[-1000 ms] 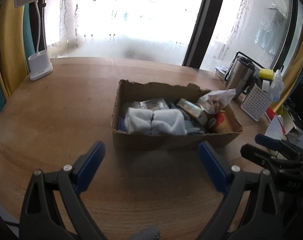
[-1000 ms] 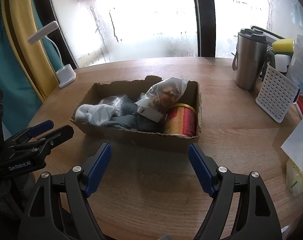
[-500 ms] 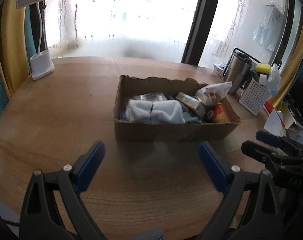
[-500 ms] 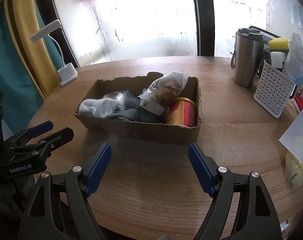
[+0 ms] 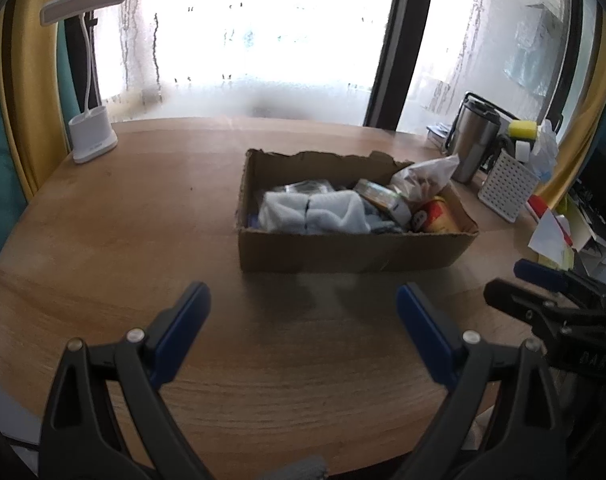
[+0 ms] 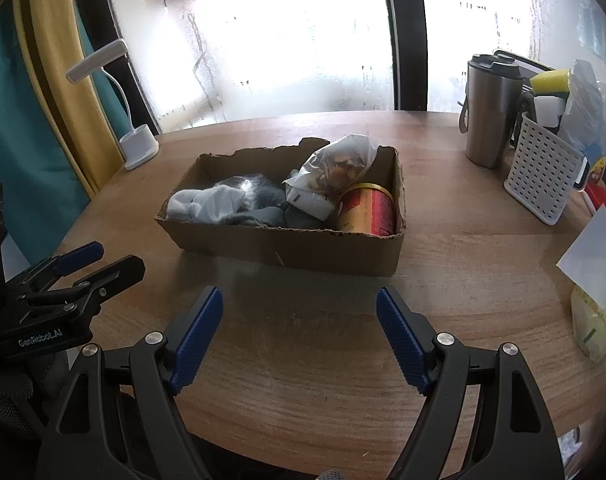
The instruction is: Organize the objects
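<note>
- Fogged window panes are seen behind a round wooden table (image 6: pixel 443 264).
- A cardboard box (image 6: pixel 303 250) is placed mid-table, filled with white socks (image 6: pixel 207 204), a snack bag (image 6: pixel 339 164) and a red can (image 6: pixel 369 212).
- Both the left gripper (image 5: pixel 303 308) and right gripper (image 6: pixel 299 308) are held open and empty, short of the box.

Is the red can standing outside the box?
No, the red can sits inside the cardboard box, at its right end beside the bag of snacks.
</note>
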`<state>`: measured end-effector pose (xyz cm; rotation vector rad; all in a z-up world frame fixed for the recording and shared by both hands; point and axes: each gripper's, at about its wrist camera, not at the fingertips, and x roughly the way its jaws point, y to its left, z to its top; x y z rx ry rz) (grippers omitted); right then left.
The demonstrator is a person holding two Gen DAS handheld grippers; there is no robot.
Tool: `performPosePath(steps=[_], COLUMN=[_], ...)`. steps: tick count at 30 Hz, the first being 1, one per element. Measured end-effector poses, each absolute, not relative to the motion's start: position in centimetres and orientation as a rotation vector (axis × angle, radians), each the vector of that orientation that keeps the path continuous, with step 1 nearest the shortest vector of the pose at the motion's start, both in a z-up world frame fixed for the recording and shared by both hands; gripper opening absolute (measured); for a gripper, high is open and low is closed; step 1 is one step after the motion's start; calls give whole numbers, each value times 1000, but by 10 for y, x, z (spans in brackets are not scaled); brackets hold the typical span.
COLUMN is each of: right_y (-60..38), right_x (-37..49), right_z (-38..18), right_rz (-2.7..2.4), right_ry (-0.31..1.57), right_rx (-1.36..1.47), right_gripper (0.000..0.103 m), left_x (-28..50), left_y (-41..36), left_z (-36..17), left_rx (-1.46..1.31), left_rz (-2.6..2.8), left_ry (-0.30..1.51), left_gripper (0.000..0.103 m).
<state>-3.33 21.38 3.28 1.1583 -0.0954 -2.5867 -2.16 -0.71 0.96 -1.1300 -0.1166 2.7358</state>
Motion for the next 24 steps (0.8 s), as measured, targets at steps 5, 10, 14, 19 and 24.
performPosePath(steps=[5,10,14,19,24], right_y=[212,211,210,210,211], right_x=[-29,-25,-23,-20,-18], right_z=[32,30,29,28,25], right_rz=[-2585,-2581,-2579,-2579,-2579], right_ry=[-91,-87,-87,-87,-89], right_rx=[1157,1162,1165,1161,1168], right_gripper=[82,82,82,82,82], left_x=[-18,-13,-10,-8,-5], left_y=[-9,-11,-12,-11,-11], left_z=[8,6,5,1,0], left_rx=[-1147,-1165,-1167,-1189,-1191], left_rz=[2724,2728,2734,2728,2724], left_ry=[-140,-138,-134,-135,-137], left_gripper=[96,96,96,96,96])
